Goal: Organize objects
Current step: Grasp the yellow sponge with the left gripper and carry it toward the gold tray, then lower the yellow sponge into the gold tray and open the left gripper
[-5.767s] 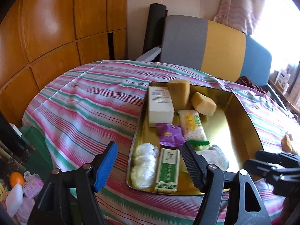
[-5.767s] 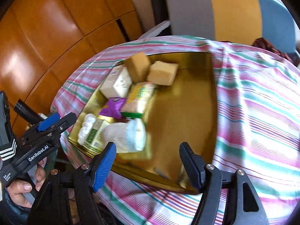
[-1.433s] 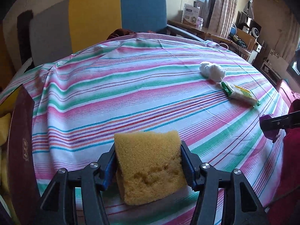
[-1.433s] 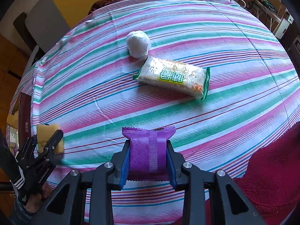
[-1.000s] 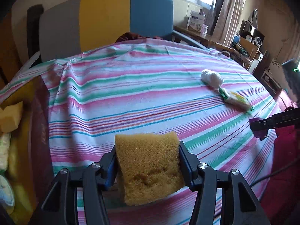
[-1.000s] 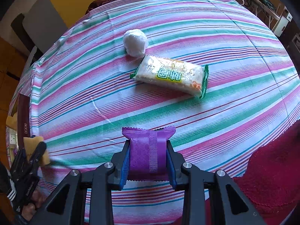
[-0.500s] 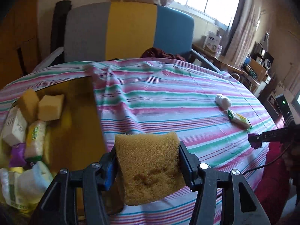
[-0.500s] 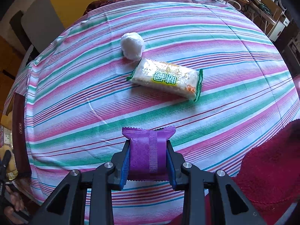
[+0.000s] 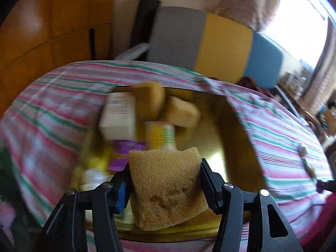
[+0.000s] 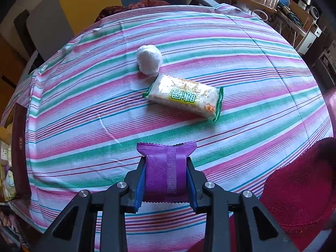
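Observation:
My left gripper (image 9: 166,180) is shut on a yellow-brown sponge (image 9: 168,189) and holds it above the near end of a gold tray (image 9: 235,138). The tray holds a white box (image 9: 118,115), two more sponges (image 9: 150,103), a yellow packet (image 9: 160,134) and a purple packet (image 9: 126,149); this view is blurred. My right gripper (image 10: 166,178) is shut on a purple snack packet (image 10: 167,168) above the striped tablecloth (image 10: 84,105). Beyond it lie a green-edged cracker packet (image 10: 184,98) and a white wrapped ball (image 10: 149,58).
The tray's dark outer wall (image 10: 19,147) shows at the left edge of the right wrist view. A grey, yellow and blue chair back (image 9: 210,42) stands behind the table. A red cloth (image 10: 300,189) lies at the near right. Wooden panels (image 9: 42,31) are on the left.
My left gripper has swung left with the sponge, from over the cloth to over the tray. My right gripper has held the purple packet nearly still.

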Available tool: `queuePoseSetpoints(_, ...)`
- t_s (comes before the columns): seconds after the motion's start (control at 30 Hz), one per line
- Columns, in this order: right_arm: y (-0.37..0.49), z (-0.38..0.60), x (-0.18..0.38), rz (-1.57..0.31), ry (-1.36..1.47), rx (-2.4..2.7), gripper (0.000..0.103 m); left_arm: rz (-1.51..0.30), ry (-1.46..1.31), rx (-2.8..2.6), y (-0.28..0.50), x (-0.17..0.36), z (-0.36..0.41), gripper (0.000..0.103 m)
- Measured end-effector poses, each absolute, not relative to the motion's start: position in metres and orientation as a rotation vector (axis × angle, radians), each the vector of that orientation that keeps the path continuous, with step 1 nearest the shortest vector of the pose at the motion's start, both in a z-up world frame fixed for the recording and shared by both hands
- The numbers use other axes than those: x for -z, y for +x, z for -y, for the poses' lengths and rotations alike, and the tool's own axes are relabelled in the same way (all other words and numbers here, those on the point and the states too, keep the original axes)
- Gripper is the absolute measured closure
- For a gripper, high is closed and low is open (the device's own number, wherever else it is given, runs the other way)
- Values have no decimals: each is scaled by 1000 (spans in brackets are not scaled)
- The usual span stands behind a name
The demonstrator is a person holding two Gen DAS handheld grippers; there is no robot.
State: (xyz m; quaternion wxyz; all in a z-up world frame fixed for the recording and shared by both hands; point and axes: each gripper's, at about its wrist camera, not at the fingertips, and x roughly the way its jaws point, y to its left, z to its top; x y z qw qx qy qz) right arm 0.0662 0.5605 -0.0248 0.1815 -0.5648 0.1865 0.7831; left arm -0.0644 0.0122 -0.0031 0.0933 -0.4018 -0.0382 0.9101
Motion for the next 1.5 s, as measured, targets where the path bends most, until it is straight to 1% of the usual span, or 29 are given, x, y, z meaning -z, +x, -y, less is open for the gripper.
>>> queuePoseSetpoints(0.17, 70, -561, 22, -506, -1581, -2207, 70, 52, -1201, -2781, -68, 10, 1, 45)
queuePoseSetpoints(0.33, 72, -562, 20, -497, -1574, -2206, 70, 2, -1199, -2779, -74, 15, -7, 44)
queuePoseSetpoints(0.73, 68, -561, 22, -475, -1578, -2182, 70, -4, -1284, -2740, -106, 32, -16, 44)
queuePoseSetpoints(0.83, 68, -561, 23, -471, -1576, -2180, 70, 22, -1305, -2721, -117, 38, -14, 43)
queuePoseSetpoints(1.0, 68, -561, 23, -475, -1576, -2181, 70, 196, -1305, -2663, -122, 35, 3, 38)
queuePoseSetpoints(1.07, 68, -561, 22, -476, -1577, -2182, 70, 224, -1289, -2673, -118, 32, 9, 37)
queuePoseSetpoints(1.13, 69, -560, 22, -477, -1577, -2183, 70, 173, -1269, -2714, -113, 29, 10, 36)
queuePoseSetpoints(1.23, 68, -561, 23, -476, -1577, -2184, 70, 49, -1269, -2720, -107, 33, 3, 32)
queuePoseSetpoints(1.3, 66, -561, 23, -470, -1582, -2184, 70, -20, -1271, -2730, -103, 37, -2, 25)
queuePoseSetpoints(1.43, 64, -558, 23, -433, -1596, -2169, 70, -40, -1258, -2720, -93, 38, -7, 24)
queuePoseSetpoints(1.5, 62, -554, 23, -382, -1602, -2155, 70, -44, -1224, -2742, -88, 32, -6, 21)
